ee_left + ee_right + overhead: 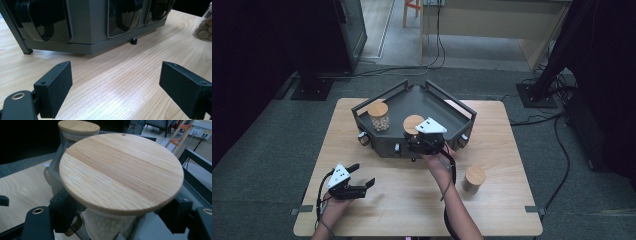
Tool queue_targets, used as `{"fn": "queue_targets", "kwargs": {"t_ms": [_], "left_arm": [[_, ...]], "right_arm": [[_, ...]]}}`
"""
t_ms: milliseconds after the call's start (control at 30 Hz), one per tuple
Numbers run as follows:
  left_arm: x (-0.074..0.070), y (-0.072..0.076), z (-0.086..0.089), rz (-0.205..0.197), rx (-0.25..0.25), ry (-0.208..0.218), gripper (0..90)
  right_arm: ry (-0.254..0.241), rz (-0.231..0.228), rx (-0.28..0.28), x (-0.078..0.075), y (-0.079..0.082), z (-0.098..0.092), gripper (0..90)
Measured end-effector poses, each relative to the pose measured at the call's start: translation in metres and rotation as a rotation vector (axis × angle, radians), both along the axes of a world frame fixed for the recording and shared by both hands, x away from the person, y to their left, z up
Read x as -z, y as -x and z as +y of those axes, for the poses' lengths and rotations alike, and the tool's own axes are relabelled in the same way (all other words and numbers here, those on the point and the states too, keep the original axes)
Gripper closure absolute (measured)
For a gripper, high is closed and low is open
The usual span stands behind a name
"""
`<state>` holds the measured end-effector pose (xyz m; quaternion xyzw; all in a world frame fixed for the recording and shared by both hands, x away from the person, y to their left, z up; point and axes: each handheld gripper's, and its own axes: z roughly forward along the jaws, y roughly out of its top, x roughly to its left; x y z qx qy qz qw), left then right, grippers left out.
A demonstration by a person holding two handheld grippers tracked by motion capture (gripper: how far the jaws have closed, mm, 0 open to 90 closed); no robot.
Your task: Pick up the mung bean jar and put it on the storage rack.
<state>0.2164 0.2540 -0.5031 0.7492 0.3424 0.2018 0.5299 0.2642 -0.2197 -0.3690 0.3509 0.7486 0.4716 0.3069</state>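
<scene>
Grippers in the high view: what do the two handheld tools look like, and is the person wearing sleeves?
Both are black. The left gripper and right gripper each carry a grey three-cornered plate on top and trail a black cable. The jaws are flat black rectangular blocks. Both forearms are bare; no sleeves show.

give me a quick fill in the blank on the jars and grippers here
1. The right gripper is shut on a ____.
2. The left gripper has its jaws ____.
3. Each jar wears a round ____ lid.
4. One jar stands on the table, outside the ____.

Missing words: jar; open; wooden; tray
</scene>
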Motion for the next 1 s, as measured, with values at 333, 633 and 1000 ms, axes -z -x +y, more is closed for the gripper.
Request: {"fn": "queue_targets", "kwargs": {"t_ms": [333, 633, 1000], "left_arm": [[0.000, 0.000, 0.000, 0.002, -0.001, 0.001, 10.9], [0.000, -0.001, 0.001, 0.004, -0.002, 0.006, 10.9], [0.000, -0.001, 0.000, 0.009, 0.001, 0.000, 10.8]], "right_arm": [[-0.004, 0.004, 0.025, 0.000, -0.010, 0.005, 25.1], [-0.060, 0.018, 0.049, 0.006, -0.020, 0.006, 25.1], [-0.089, 0.049, 0.083, 0.006, -0.035, 0.005, 25.1]]}}
